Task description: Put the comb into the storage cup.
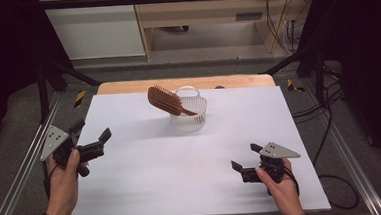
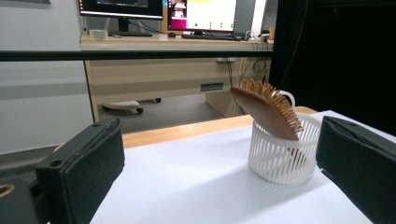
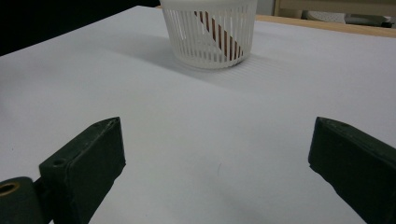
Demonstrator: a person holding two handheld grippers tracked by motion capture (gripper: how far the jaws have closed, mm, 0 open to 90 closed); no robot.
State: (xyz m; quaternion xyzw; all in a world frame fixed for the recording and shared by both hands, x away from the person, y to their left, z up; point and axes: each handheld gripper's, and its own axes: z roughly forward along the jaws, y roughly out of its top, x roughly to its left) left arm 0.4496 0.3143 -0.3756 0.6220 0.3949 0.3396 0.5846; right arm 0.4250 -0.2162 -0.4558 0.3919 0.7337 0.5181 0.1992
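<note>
From the high view, a wooden hairbrush (image 1: 166, 101) stands tilted in a small white basket (image 1: 189, 118) near the far middle of the counter (image 1: 148, 185). Its handle goes down inside and its bristled head leans out over the rim toward the left. The left tool (image 1: 92, 135) sits well apart from the basket at the left side, its jaws spread wide and empty. The right tool (image 1: 241, 158) rests near the front right, its jaws also apart with nothing between them.

In the left gripper view, the hairbrush (image 2: 269, 111) shows its smooth rounded back and a row of pins along the upper edge, propped on the rim of the basket (image 2: 280, 156).

In the right gripper view, the slatted wall of the basket (image 3: 208, 38) lets the brown handle show through.

The brush looks stiff, light and hard, with a polished back that may slip. The head's two side edges, clear above the rim, seem the best hold. The basket looks light and thin, likely to tip or slide if the brush drags on it.
</note>
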